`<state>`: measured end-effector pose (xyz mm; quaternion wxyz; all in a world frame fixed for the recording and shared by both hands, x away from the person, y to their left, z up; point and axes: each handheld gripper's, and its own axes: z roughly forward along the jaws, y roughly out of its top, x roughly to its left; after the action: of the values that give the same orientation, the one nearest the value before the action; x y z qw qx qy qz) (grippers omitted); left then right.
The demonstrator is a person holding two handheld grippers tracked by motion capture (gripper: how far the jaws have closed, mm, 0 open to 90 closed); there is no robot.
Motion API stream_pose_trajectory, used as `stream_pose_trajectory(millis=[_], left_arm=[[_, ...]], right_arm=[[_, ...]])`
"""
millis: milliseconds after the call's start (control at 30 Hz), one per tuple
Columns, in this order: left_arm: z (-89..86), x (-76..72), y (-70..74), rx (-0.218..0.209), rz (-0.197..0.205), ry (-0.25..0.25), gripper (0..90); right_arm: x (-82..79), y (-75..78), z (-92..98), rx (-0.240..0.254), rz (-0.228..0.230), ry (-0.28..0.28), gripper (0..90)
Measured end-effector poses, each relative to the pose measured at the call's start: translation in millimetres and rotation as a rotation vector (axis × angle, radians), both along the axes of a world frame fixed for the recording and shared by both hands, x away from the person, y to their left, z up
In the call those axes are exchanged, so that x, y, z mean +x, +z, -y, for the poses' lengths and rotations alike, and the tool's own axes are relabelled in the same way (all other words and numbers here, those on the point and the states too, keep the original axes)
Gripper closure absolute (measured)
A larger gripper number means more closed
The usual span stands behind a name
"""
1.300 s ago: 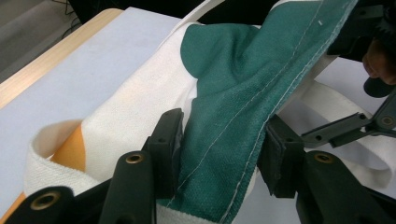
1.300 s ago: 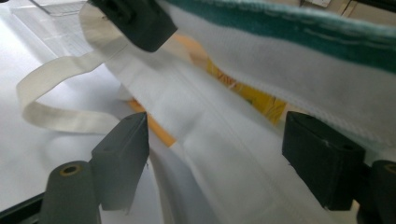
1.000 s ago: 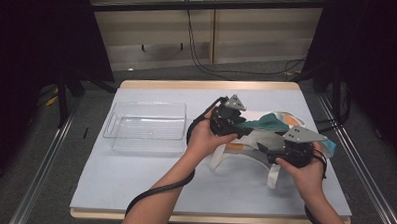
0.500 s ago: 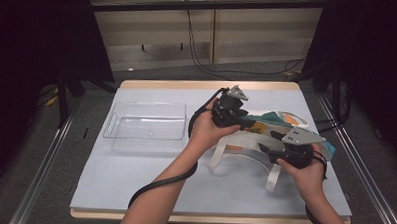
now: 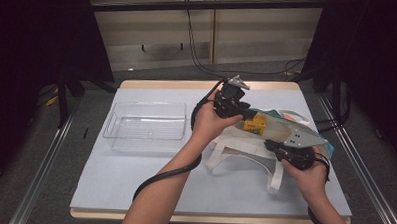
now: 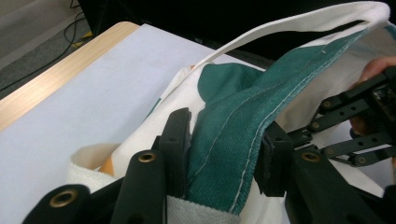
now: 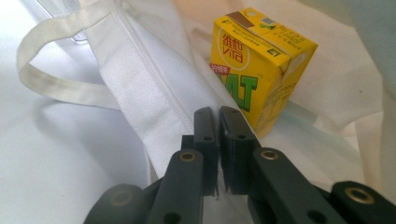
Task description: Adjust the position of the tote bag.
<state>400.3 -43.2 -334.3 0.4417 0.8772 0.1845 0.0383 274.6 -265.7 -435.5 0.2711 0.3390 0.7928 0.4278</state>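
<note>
A white and green tote bag point(image 5: 235, 143) lies on the table's right half with its mouth held apart. My left gripper point(image 5: 247, 115) has just been closing and is shut on the bag's upper green edge point(image 6: 233, 116), held raised. My right gripper point(image 5: 270, 144) has just been closing; its jaws point(image 7: 218, 126) meet on the bag's lower white rim point(image 7: 154, 84). A yellow drink carton point(image 5: 254, 125) stands inside the bag, just beyond the right jaws point(image 7: 252, 60). The right gripper point(image 6: 355, 121) also shows past the green cloth.
A clear plastic bin point(image 5: 117, 120) sits empty on the table's left half. The bag's white straps point(image 5: 274, 179) trail toward the front edge, one loop point(image 7: 46, 79) lying left of the right jaws. A pale mat point(image 5: 134, 180) covers the wooden table.
My left hand has lifted the bag's upper edge a little, so the mouth gapes wider and the yellow carton shows in it. The right hand has stayed in place.
</note>
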Motion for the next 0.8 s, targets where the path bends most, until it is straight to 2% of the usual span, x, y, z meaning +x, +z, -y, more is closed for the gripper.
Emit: stream_pose_trajectory(millis=[267, 300, 500, 800], left_arm=[[2.4, 10.2, -0.3, 0.024, 0.010, 0.025, 68.9], [3.7, 10.6, -0.4, 0.015, 0.008, 0.035, 69.4], [7.1, 18.0, 2.8, 0.022, 0.014, 0.053, 72.6], [11.4, 25.8, 1.7, 0.017, 0.008, 0.064, 74.4]], right_arm=[[-0.7, 0.0, -1.3, 0.003, -0.008, 0.014, 87.4], [-0.8, -0.3, -1.3, 0.002, -0.008, 0.016, 87.6], [-1.5, -1.9, -1.7, 0.008, -0.016, 0.021, 88.0], [-2.5, -3.1, -2.1, 0.001, -0.019, 0.031, 88.2]])
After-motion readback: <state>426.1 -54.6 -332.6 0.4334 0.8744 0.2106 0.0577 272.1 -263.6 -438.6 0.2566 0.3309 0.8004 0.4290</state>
